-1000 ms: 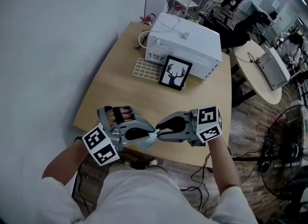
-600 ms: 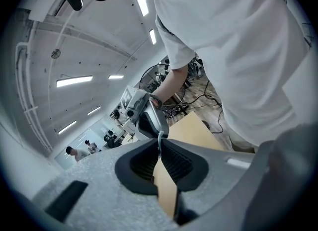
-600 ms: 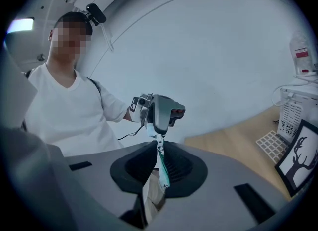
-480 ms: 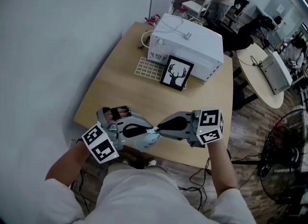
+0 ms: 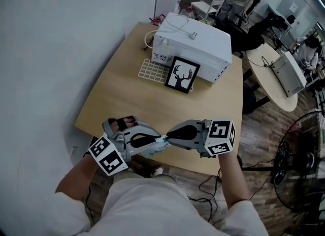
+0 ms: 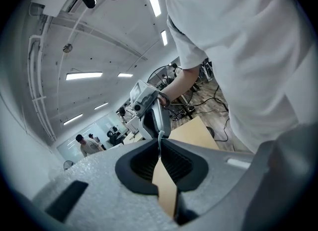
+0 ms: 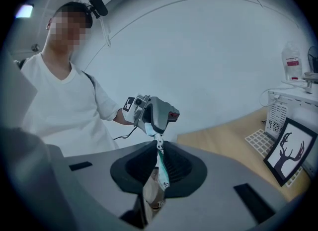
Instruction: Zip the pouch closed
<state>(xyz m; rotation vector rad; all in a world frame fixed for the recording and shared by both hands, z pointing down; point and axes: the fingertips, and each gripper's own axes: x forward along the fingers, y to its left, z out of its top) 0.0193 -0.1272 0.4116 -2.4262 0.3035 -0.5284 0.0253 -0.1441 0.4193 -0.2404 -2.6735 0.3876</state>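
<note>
white wall (image 5: 61, 37) beside wooden table (image 5: 127, 98)

Three views, one meeting point
From the head we looked steeply down on the counter (image 5: 122, 103); cameras riding the left tongs (image 5: 160, 142) and right tongs (image 5: 167, 138) stared closely at each other, sharing that spot.

Both tools meet tip to tip, low in front of our chest. Our left tool (image 5: 158, 142) comes in from the left, its jaws pressed together on the thin top end of the pouch (image 7: 161, 175), and the left hand (image 5: 122, 124) curls its fingers over the grip. Our right tool (image 5: 169, 137) faces it. Its jaws have just been closing and now pinch the pouch's body between them. Both forearms angle inward, bare below white sleeves, with the marker cubes turned up toward us.
</note>
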